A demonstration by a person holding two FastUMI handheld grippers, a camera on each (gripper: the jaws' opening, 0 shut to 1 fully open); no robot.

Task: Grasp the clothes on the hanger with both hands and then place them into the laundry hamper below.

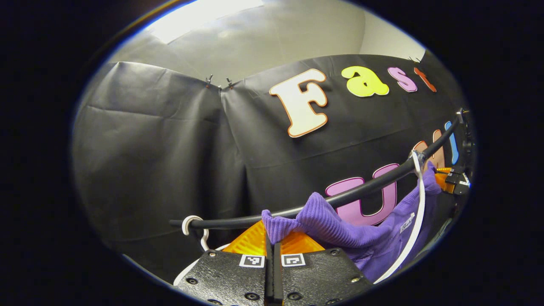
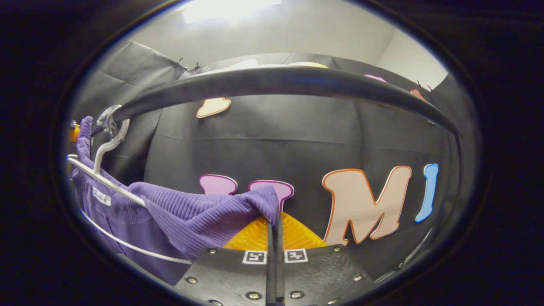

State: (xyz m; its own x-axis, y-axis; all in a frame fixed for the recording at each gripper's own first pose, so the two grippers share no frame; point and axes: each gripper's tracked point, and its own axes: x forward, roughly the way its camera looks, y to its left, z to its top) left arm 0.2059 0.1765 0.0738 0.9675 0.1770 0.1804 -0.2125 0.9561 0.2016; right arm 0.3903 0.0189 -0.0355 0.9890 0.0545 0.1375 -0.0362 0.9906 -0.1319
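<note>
A purple ribbed garment [image 1: 340, 229] hangs on a white hanger [image 1: 414, 221] hooked over a black rail [image 1: 365, 187]. In the left gripper view my left gripper [image 1: 272, 233] is shut on one shoulder of the garment, the knit bunched between its fingers just under the rail. In the right gripper view my right gripper [image 2: 275, 225] is shut on the other shoulder of the purple garment [image 2: 199, 216], with the white hanger [image 2: 106, 180] and its hook to the left and the rail [image 2: 276, 83] arching overhead. The right gripper [image 1: 452, 180] also shows far off in the left gripper view.
A second white hanger [image 1: 193, 229] hangs bare on the rail near my left gripper. The black booth wall stands close behind the rail. A pale ceiling with a light is overhead.
</note>
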